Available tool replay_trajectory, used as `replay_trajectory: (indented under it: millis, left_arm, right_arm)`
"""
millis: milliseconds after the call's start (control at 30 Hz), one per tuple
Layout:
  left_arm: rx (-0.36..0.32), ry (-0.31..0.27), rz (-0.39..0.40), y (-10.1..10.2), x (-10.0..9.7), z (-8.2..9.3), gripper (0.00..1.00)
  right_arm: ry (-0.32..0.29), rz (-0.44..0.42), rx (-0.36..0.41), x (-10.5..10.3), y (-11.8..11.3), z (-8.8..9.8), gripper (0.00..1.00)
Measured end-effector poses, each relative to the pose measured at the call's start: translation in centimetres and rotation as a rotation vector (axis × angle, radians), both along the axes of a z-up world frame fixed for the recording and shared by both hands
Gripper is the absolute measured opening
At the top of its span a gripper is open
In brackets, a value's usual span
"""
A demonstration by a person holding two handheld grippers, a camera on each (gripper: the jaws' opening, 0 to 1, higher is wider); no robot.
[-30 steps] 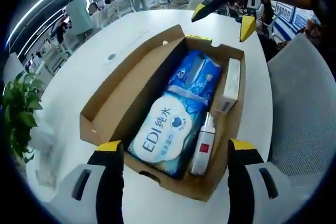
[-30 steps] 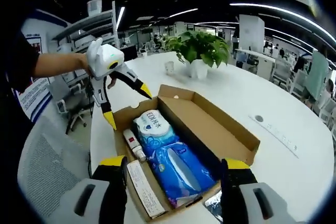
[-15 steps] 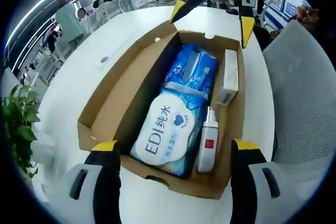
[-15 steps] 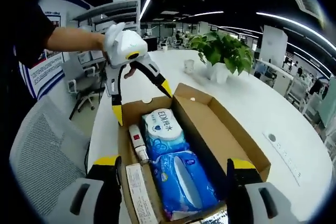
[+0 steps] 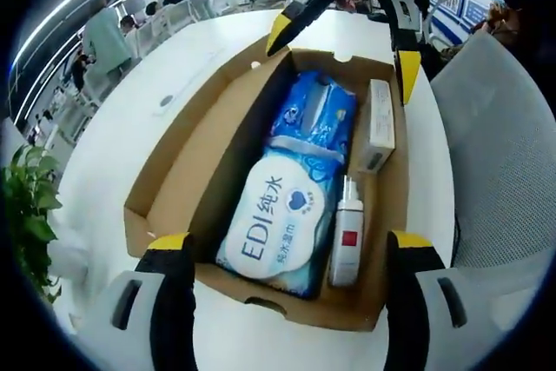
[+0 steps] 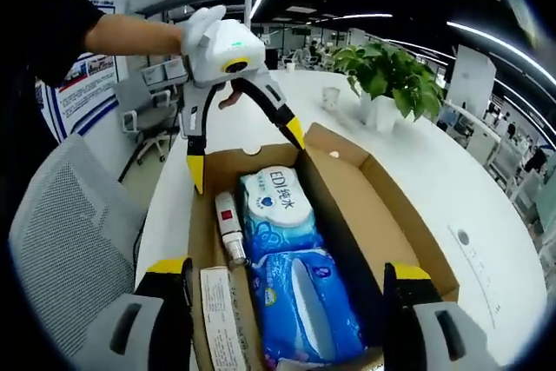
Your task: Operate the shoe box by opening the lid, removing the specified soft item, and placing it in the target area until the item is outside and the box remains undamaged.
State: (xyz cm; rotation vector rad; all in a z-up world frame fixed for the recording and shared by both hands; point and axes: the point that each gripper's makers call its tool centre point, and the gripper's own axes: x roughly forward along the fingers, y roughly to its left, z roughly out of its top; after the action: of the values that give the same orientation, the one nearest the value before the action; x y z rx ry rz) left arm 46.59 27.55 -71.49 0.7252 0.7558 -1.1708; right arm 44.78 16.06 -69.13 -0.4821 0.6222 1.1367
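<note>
Two grippers hover over the open shoe box [image 5: 174,180] on the white table [image 5: 113,136], one at each end; the left gripper [image 5: 282,254] and right gripper [image 6: 282,280] both gape wide, holding nothing. Inside the box lie the wet-wipe pack [image 5: 276,221], a blue pack [image 5: 317,115] and a small bottle [image 5: 346,234]
</note>
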Motion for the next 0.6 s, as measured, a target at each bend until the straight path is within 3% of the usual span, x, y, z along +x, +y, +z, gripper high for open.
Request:
replay_trajectory:
  millis: [600]
  left_arm:
    - [0.092,0.011,-0.099,0.3,0.3,-2.0,0.89]
  right_arm:
    - [0.004,0.068,-0.038,0.7,2.2,-2.0,0.82]
